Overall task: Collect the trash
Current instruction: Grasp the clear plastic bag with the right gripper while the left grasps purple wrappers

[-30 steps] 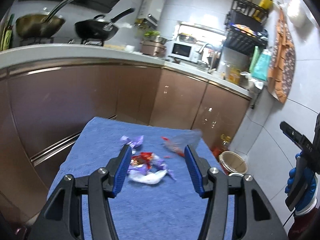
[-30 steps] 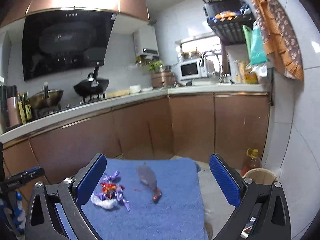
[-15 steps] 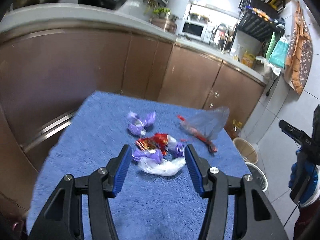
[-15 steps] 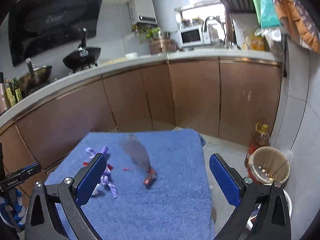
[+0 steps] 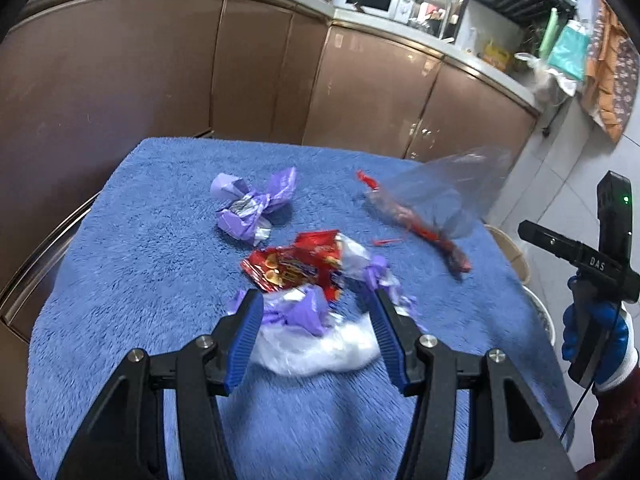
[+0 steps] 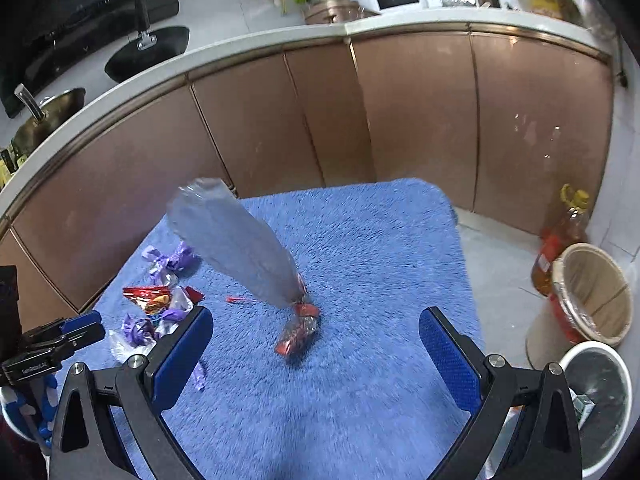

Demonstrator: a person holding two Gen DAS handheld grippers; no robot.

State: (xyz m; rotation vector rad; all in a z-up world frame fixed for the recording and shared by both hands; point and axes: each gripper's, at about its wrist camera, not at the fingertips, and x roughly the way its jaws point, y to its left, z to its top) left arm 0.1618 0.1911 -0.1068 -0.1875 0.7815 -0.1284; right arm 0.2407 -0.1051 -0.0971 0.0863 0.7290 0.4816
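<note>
Both grippers gaping, nothing held — left gripper [image 5: 316, 312], right gripper [image 6: 316, 336].
Left straddles crumpled red-purple-white wrapper pile [image 5: 304, 280] on fluffy blue towel [image 5: 140, 280]; right faces clear plastic bag [image 6: 236, 248].

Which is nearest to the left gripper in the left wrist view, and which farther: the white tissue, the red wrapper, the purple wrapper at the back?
1. White tissue: between the open fingers of the left gripper.
2. Red wrapper: just beyond the fingertips.
3. Purple wrapper: farther back, to the left.
</note>
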